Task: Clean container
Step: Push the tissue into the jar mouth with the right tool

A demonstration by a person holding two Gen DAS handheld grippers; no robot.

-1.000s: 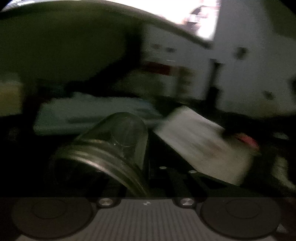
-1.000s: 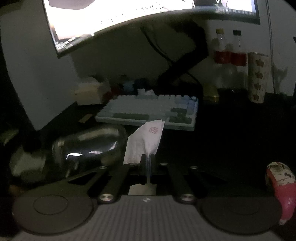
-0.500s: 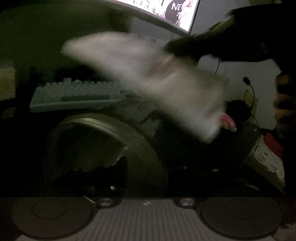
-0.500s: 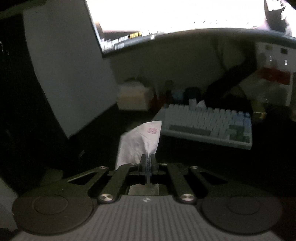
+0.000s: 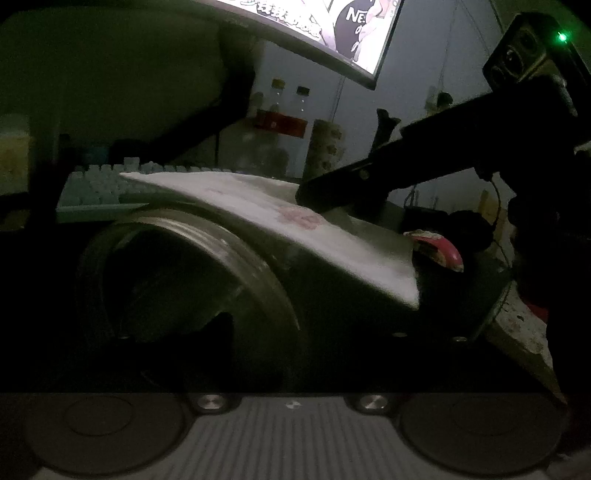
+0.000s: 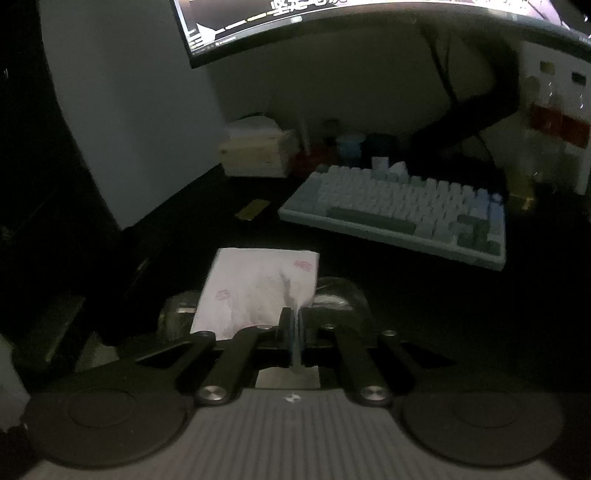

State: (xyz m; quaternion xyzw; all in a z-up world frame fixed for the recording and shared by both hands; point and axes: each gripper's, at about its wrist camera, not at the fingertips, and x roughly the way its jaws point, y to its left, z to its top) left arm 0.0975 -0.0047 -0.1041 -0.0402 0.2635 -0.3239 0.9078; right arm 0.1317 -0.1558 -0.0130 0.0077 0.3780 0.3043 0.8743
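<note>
The wiping step is in hand. A glass jar (image 5: 207, 280) lies on its side on the dark counter (image 6: 424, 314), its threaded mouth turned toward the left wrist camera and very near it. The left hand-held gripper (image 5: 229, 343) has just been opening its jaws; they stand apart around the jar's mouth, one dark finger showing in front of the rim, and whether the pads touch the glass is too dim to tell. The right hand-held gripper (image 6: 295, 317) is clamped together on a white tissue (image 6: 258, 291), which drapes over the upper side of the jar.

Next, I judge, the tissue needs dragging along or around the glass. With the left jaws loosened the jar may roll, so it wants steadying first.

Readable writing is scarce: the monitor (image 5: 332, 29) shows white letters "NE" on a dark patch and some Chinese subtitle characters, too small to read surely. The tissue bears faint red printed marks, illegible. Far off stand a pale keyboard (image 6: 399, 206) and two red-labelled bottles (image 5: 288, 118).
</note>
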